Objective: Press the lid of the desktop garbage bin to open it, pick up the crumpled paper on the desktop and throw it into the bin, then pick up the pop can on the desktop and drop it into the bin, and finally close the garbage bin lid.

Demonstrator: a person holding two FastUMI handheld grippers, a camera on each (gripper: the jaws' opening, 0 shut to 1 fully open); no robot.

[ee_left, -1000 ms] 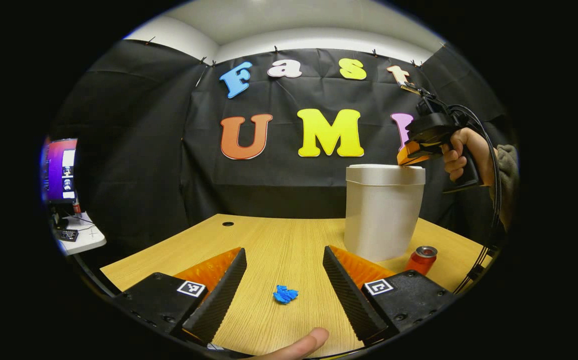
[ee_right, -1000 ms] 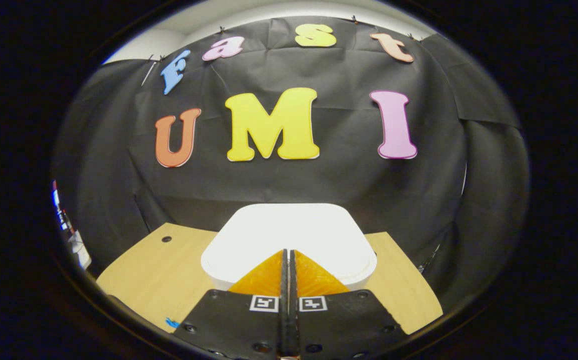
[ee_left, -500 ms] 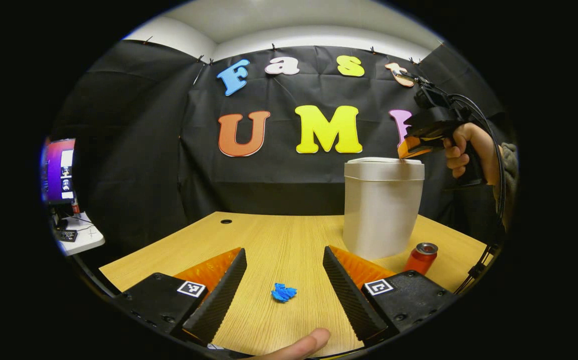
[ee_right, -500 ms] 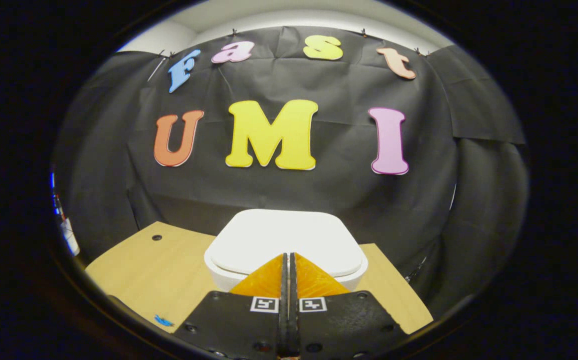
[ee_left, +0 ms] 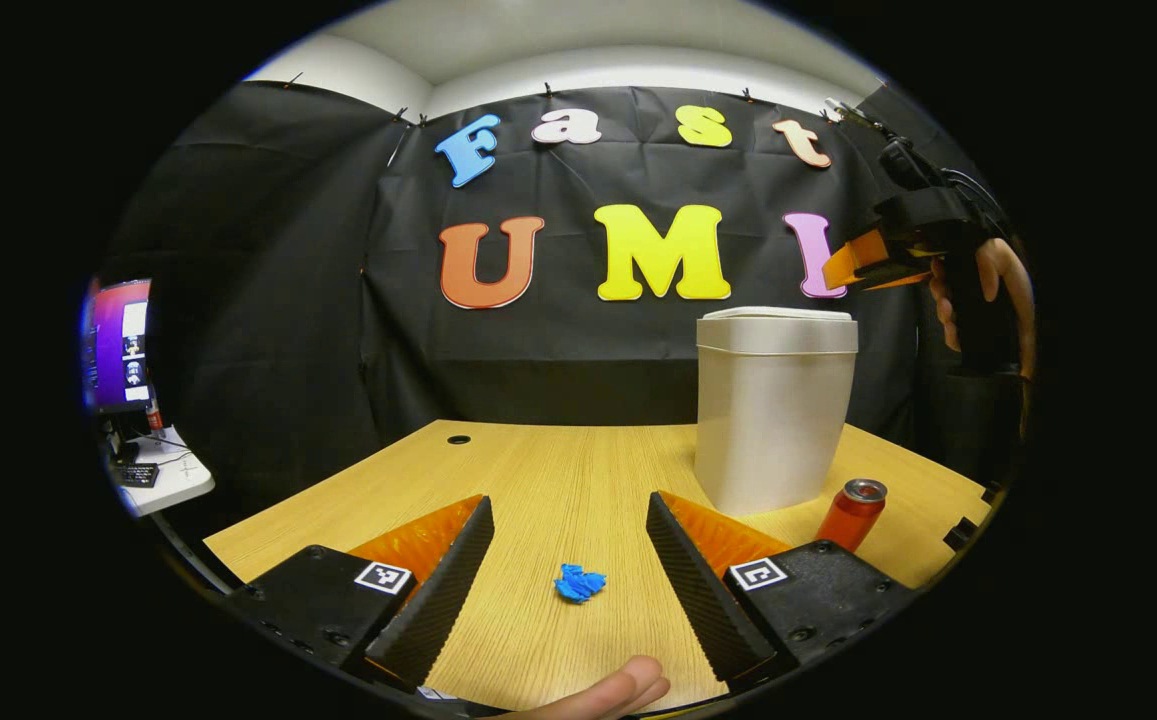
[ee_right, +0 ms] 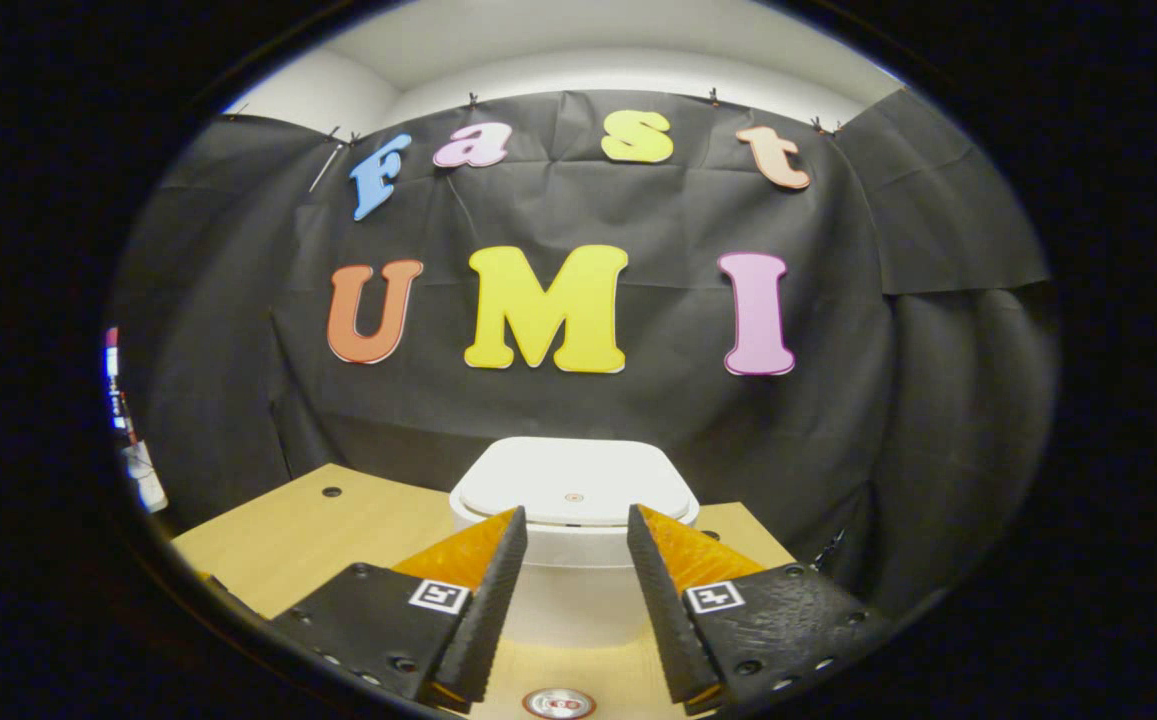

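Note:
A white desktop bin (ee_left: 776, 410) stands on the wooden table (ee_left: 538, 470), right of centre, with its lid (ee_left: 776, 316) lying flat on top. Blue crumpled paper (ee_left: 579, 583) lies on the table between the fingers of my open left gripper (ee_left: 568, 505), a little below their tips. A red pop can (ee_left: 851, 512) stands upright just right of the bin's base. My right gripper (ee_left: 863, 262), held by a hand (ee_left: 983, 290), hovers above and to the right of the lid. In the right gripper view the right gripper (ee_right: 575, 515) is open over the lid (ee_right: 574, 482). The can's top (ee_right: 558, 703) sits below.
A lit monitor (ee_left: 121, 345) and a white side table (ee_left: 163, 475) stand far left, beyond the table's edge. A cable hole (ee_left: 458, 439) marks the table's back. A person's fingertip (ee_left: 618, 690) shows at the bottom, by the left gripper. Black cloth walls the booth.
My right gripper was shut with its tips down on the lid; it has lifted up and back to the right and opened. The left gripper, paper and can stayed put.

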